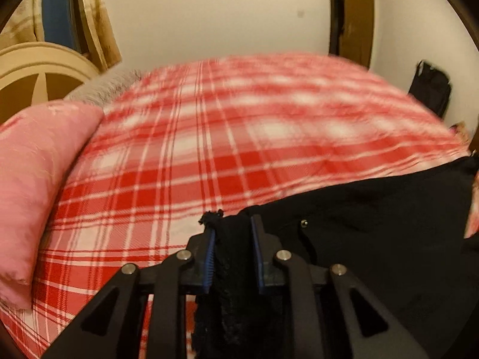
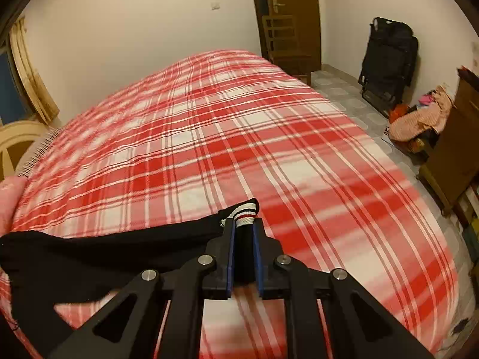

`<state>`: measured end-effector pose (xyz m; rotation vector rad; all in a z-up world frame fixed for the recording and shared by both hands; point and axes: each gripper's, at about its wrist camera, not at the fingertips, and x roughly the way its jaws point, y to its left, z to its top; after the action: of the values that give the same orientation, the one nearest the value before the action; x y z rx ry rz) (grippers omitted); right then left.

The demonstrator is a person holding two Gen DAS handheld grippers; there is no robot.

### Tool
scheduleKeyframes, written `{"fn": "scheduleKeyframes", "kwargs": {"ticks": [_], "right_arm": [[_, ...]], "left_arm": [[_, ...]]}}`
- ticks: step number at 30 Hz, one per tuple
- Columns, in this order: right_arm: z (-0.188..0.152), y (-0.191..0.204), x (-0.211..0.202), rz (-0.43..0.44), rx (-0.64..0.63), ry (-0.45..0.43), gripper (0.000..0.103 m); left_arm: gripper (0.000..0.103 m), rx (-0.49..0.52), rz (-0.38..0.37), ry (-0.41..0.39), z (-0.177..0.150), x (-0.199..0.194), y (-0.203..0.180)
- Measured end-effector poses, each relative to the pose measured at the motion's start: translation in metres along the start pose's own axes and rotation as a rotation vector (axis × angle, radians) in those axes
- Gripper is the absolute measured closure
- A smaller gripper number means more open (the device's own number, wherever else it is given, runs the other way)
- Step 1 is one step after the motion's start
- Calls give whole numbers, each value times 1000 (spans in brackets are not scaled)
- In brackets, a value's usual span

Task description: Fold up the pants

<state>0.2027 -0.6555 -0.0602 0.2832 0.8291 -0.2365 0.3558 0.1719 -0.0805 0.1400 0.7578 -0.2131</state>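
Our left gripper (image 1: 232,224) is closed to a narrow gap on a bunched edge of the black pants (image 1: 374,224); the cloth fills the space between the blue-lined fingers (image 1: 209,254) and a frayed tuft pokes out past their tips. From that grip the pants spread away to the right across the bed (image 1: 209,149), where a small metal stud (image 1: 304,223) shows on the fabric.

Our right gripper (image 2: 243,224) is likewise drawn in narrow, clamping a part of the pants (image 2: 89,248) that carries a white band with dark and red stripes (image 2: 245,209). The striped band sticks out just beyond the fingertips, and the black cloth stretches off to the left, held slightly above the red-and-white plaid bedcover.

We see the pants strung between our two grippers over the near side of the bed. A pink pillow (image 1: 36,179) lies at the left end of the bed.

Beyond the bed, in the right wrist view, a wooden chair (image 2: 284,48) stands before a door (image 2: 287,0), a folded black frame (image 2: 386,59) leans on the wall, and a heap of clothes (image 2: 419,116) sits on the floor beside a wooden cabinet (image 2: 458,149). We cannot tell whether that heap rests in a container.
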Motion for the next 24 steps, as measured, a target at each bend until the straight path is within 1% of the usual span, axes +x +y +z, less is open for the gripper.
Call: {"fn": "scheduleKeyframes", "kwargs": {"ticks": [2,3,7,8,9,11,12,13,14,15,16,17,18,19,21,22,24], "right_arm": [[-23,-11,-26,-1,15,-1,93],[-31,-12,-31,-3,20,4,93],[-83,-32,-54,-18,52,53,95],[-93,-35,-54,-23,54,69,95],[-109,-37,-48,-31,41,110,95],[-127,-35,-39,-40,9,169,94],[-136,-32,-35,-64,-21,204,94],[-141,-27,-36,-100,-54,205,92],[-143,-23,-41,-118,-72,199,88],[-143,-13,-51,-139,-102,183,84],[-143,0,-61,-151,-143,162,71],[-141,19,-75,-142,-198,126,61],[-139,37,-86,-128,-251,93,57],[-138,61,-98,-116,-313,54,54],[-139,100,-111,-63,-395,-10,54],[-140,122,-112,-33,-446,-31,54],[-145,160,-105,-29,-555,-56,54]], "left_arm": [[81,18,-18,-49,-3,-26,-5],[81,23,-31,-68,-8,-39,-6],[81,36,-71,-126,-34,-82,-11],[81,35,-84,-132,-43,-90,-12],[81,33,-102,-136,-53,-99,-12],[81,33,-126,-134,-75,-109,-14],[81,34,-137,-126,-90,-112,-16],[81,35,-142,-117,-98,-112,-17],[81,33,-147,-103,-111,-109,-18],[81,31,-148,-93,-119,-106,-20],[81,22,-150,-83,-128,-102,-20],[81,13,-151,-78,-135,-101,-20],[81,3,-150,-72,-141,-97,-20],[81,-9,-153,-71,-146,-96,-20],[81,-32,-162,-84,-150,-98,-17],[81,-39,-164,-91,-149,-100,-16],[81,-58,-172,-105,-144,-103,-13]]}}
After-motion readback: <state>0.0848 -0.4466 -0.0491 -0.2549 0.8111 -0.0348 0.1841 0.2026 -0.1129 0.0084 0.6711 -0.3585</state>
